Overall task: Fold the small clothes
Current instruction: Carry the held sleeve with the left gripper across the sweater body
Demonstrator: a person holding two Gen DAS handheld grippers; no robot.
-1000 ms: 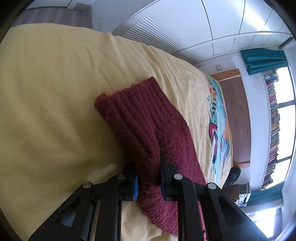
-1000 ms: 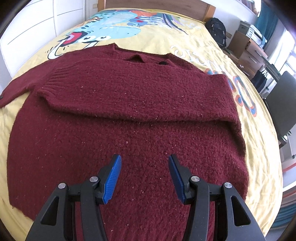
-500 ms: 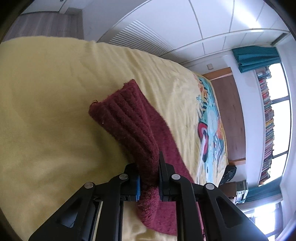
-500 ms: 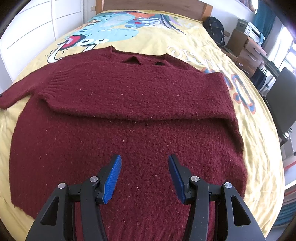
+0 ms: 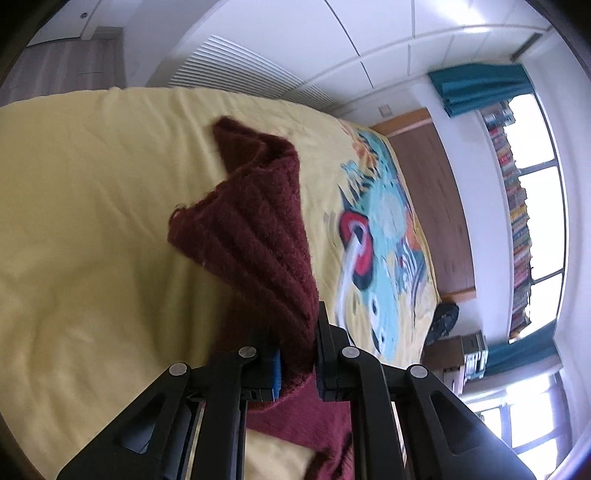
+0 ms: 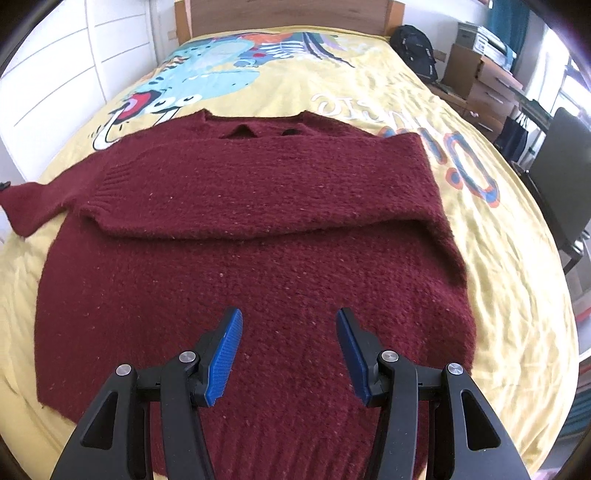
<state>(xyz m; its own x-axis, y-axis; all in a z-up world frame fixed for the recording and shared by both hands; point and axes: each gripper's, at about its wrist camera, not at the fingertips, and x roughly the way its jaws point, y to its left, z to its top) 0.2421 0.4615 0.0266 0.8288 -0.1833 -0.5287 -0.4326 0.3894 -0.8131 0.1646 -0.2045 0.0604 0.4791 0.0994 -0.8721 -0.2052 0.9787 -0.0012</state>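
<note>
A dark red knit sweater (image 6: pixel 258 236) lies flat on the yellow bed cover (image 6: pixel 498 236), neck toward the headboard. Its right sleeve is folded across the chest. Its left sleeve (image 6: pixel 33 199) stretches out to the left edge. My left gripper (image 5: pixel 297 354) is shut on that sleeve's ribbed cuff (image 5: pixel 255 240) and holds it lifted off the bed, the cuff flopping over. My right gripper (image 6: pixel 288 354) is open and empty, hovering above the sweater's lower body near the hem.
The bed cover carries a bright cartoon print (image 6: pixel 221 62) near the wooden headboard (image 6: pixel 288 14). White wardrobe doors (image 6: pixel 55 66) stand at the left. A black backpack (image 6: pixel 413 48), boxes and a dark chair (image 6: pixel 561 184) stand at the right of the bed.
My left gripper closed on the sleeve cuff and has lifted it off the bed, so the cuff now hangs folded over. My right gripper has drawn back slightly and stays open.
</note>
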